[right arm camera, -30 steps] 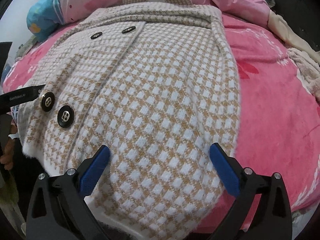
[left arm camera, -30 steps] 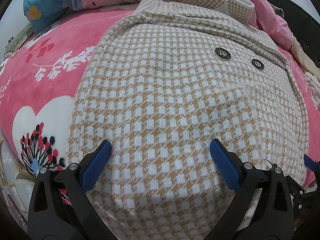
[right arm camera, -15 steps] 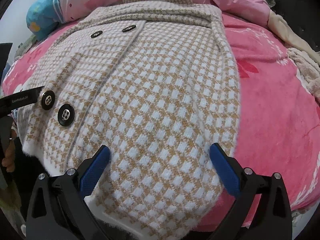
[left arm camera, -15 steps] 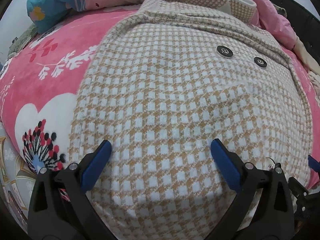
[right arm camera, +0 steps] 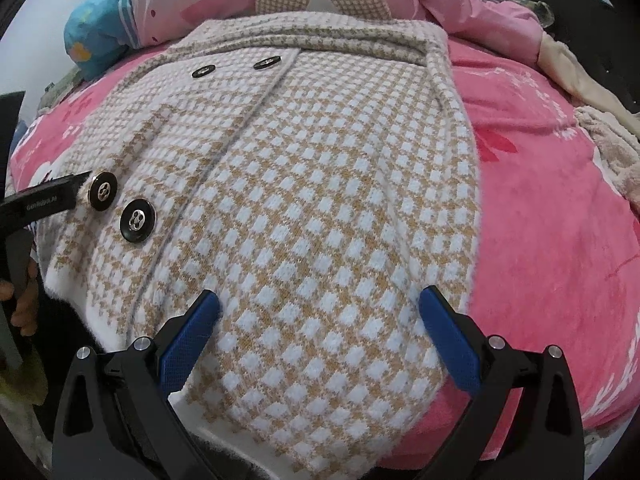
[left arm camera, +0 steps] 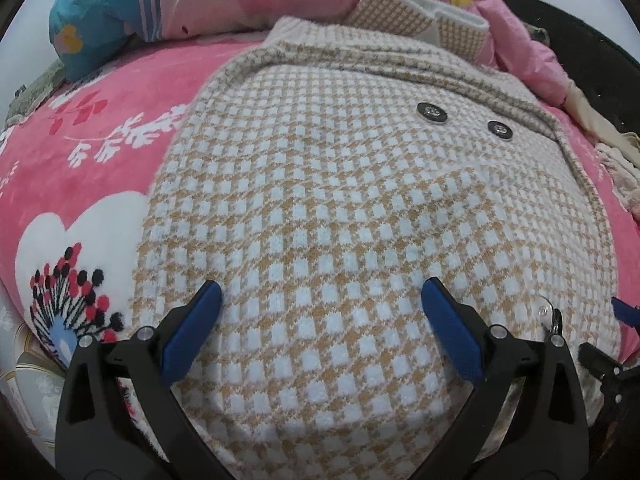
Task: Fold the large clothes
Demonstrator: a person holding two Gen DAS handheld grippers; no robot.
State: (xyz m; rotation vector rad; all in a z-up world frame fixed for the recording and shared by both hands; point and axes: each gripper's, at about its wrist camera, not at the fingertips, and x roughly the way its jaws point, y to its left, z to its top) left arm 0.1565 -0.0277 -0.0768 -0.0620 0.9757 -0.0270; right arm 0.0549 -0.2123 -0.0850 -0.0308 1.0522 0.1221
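A tan and white houndstooth knit coat (left arm camera: 328,208) with black buttons (left arm camera: 431,112) lies flat on a pink bed, collar at the far end. My left gripper (left arm camera: 320,300) is open and empty just above the coat's near hem on its left half. The coat also fills the right wrist view (right arm camera: 320,200), with two large buttons (right arm camera: 138,221) near the hem. My right gripper (right arm camera: 318,304) is open and empty above the hem on the right half. The left gripper's black finger (right arm camera: 44,200) shows at that view's left edge.
A pink floral blanket (right arm camera: 540,220) covers the bed. A blue and pink pillow (left arm camera: 100,20) and pink bedding (right arm camera: 480,8) lie behind the collar. Beige clothes (right arm camera: 608,140) are heaped at the right edge. A dark frame (left arm camera: 592,60) stands at the far right.
Both grippers have drawn back slightly toward the near hem and stay open. The coat has not moved.
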